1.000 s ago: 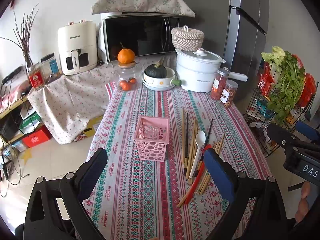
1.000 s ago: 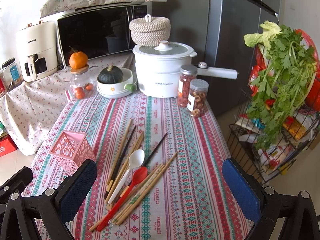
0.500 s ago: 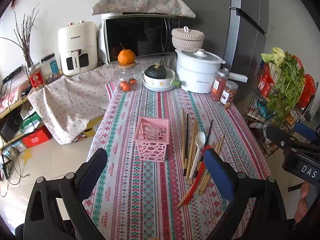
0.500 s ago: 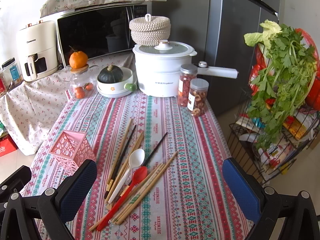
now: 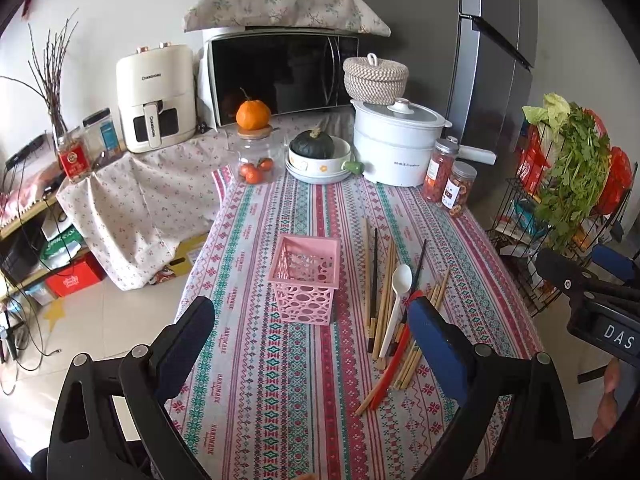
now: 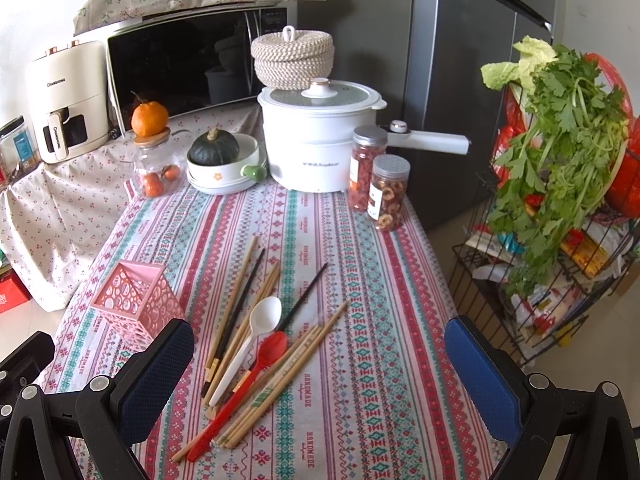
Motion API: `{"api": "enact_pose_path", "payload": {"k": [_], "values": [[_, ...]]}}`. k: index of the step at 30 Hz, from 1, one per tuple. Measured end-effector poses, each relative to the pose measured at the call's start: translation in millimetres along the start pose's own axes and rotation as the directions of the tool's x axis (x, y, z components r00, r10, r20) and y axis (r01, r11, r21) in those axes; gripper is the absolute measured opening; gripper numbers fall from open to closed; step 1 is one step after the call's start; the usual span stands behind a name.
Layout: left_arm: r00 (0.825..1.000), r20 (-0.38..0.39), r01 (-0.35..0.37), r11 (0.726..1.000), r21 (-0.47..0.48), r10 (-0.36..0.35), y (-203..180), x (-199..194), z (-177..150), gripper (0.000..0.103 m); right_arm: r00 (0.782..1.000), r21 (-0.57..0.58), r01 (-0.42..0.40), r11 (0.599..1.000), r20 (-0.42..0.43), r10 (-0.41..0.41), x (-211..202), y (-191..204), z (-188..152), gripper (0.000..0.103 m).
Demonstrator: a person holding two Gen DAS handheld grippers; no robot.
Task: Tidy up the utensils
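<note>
Chopsticks point(image 6: 256, 312) and spoons point(image 6: 244, 354) lie beside the pink basket point(image 5: 306, 278); jars point(image 6: 390, 192) stand well behind. Both claws, left point(image 5: 312, 344) and right point(image 6: 320, 364), gape apart, holding nothing.

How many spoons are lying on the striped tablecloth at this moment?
2. A white plastic spoon lies in the loose chopstick pile, bowl pointing away. A red plastic spoon lies just right of it, roughly parallel. More could be hidden under the chopsticks.

Almost nothing has changed: the left gripper point(image 5: 312, 344) has drifted very slightly (jaws as wide as before).
</note>
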State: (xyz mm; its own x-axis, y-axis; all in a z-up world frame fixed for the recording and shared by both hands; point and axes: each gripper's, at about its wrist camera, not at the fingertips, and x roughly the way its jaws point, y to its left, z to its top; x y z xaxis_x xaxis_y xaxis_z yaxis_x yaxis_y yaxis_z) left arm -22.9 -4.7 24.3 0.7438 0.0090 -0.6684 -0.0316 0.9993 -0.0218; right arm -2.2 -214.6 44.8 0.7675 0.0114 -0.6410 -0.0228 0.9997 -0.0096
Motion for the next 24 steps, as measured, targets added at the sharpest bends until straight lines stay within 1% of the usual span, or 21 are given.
{"api": "enact_pose_path", "payload": {"k": [3,5,8,10,11,14,16,17,19,21,22,23,24], "values": [[1.000,0.011,0.005,1.000,0.011,-0.005,-0.6,0.8,0.5,0.099,1.000,-0.009,0.026,1.000,0.000,-0.026,4.0,-3.5,0.6,0.103],[0.999,0.013,0.031,0.999,0.026,-0.031,-1.2,4.3,-0.6,0.099,0.999,-0.016,0.038,0.999,-0.011,-0.039,9.2,-7.7,1.9,0.103],[0.998,0.004,0.066,0.994,0.082,-0.066,-9.9,11.8,-0.6,0.100,0.998,0.001,0.027,1.000,-0.061,-0.027,23.0,-18.5,5.1,0.103],[0.995,-0.041,0.098,0.987,0.131,-0.094,-19.1,20.8,1.3,0.101,0.994,0.021,0.016,1.000,-0.110,-0.013,36.3,-28.0,8.4,0.103],[0.990,-0.082,0.126,0.981,0.144,-0.115,-23.9,28.1,3.7,0.101,0.990,0.028,0.015,1.000,-0.138,-0.011,43.5,-32.4,9.6,0.103],[0.963,-0.197,0.214,0.964,0.157,-0.182,-35.5,49.4,13.6,0.101,0.977,0.026,0.022,0.999,-0.214,-0.016,68.1,-44.5,14.7,0.103],[0.948,-0.250,0.238,0.959,0.155,-0.195,-45.2,61.6,22.8,0.101,0.966,0.029,0.013,0.999,-0.259,-0.005,86.4,-53.2,15.6,0.103],[0.942,-0.266,0.254,0.953,0.164,-0.206,-52.7,67.3,28.7,0.101,0.958,0.039,0.001,0.999,-0.285,0.011,96.4,-58.7,14.3,0.103],[0.933,-0.287,0.277,0.943,0.187,-0.217,-67.9,80.9,42.9,0.100,0.938,0.074,-0.014,0.997,-0.345,0.039,117.7,-71.7,8.1,0.103],[0.930,-0.308,0.271,0.939,0.211,-0.199,-85.1,101.5,57.3,0.095,0.911,0.118,-0.019,0.993,-0.408,0.066,139.5,-85.4,0.7,0.099],[0.929,-0.324,0.260,0.940,0.221,-0.181,-92.8,115.0,64.4,0.089,0.896,0.139,-0.018,0.990,-0.438,0.078,149.5,-92.1,-2.7,0.096],[0.923,-0.348,0.248,0.943,0.222,-0.161,-99.6,131.1,71.2,0.081,0.884,0.156,-0.016,0.988,-0.459,0.087,158.2,-98.5,-5.9,0.091],[0.912,-0.381,0.245,0.946,0.213,-0.150,-105.0,148.4,76.9,0.077,0.875,0.170,-0.013,0.985,-0.475,0.094,165.4,-104.4,-9.0,0.089]]}}
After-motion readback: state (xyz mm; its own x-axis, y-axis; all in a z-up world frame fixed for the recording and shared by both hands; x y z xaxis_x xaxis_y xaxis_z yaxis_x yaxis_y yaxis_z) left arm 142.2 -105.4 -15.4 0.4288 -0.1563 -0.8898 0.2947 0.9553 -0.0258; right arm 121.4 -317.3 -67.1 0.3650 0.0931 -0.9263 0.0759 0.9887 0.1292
